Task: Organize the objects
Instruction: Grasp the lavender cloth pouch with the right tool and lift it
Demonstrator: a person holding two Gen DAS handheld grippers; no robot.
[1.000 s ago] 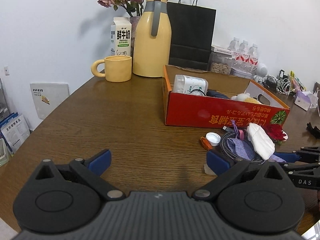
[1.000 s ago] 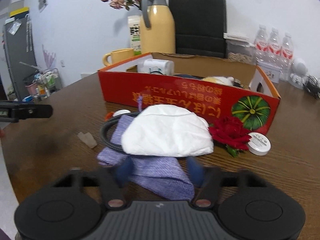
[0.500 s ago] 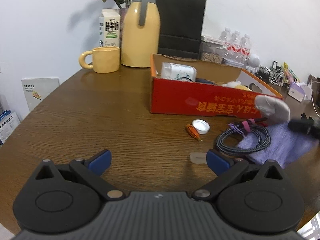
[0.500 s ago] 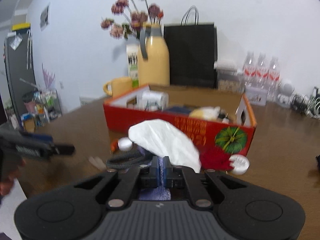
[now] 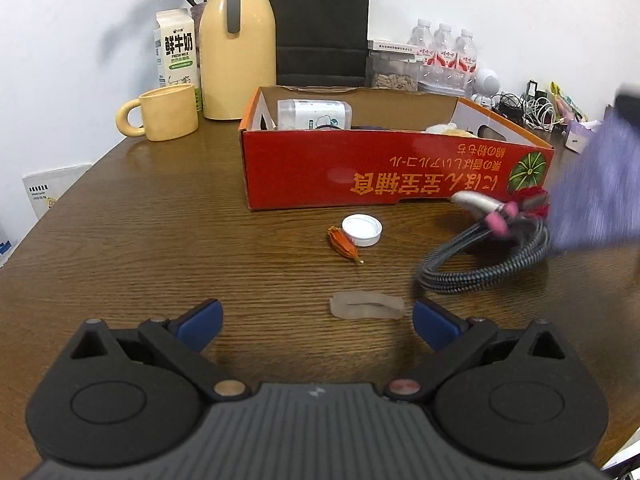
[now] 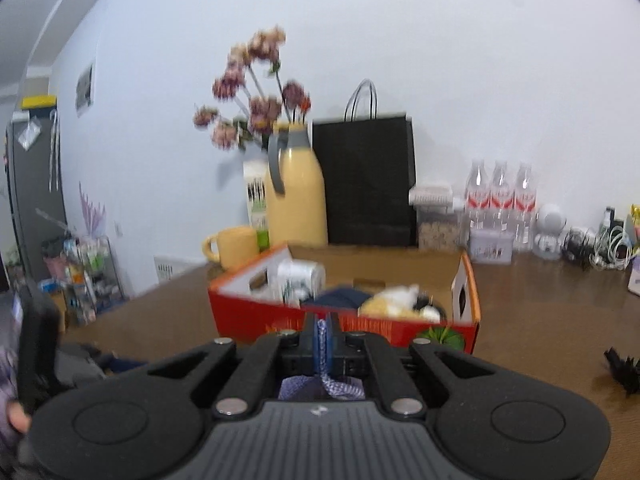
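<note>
Right gripper clamped purple cloth; red box lay at twelve o'clock, just beyond. Left gripper gaped empty.

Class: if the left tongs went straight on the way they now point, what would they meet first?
Probably the small translucent piece lying on the table just ahead of the open left tongs; depth is uncertain.
</note>
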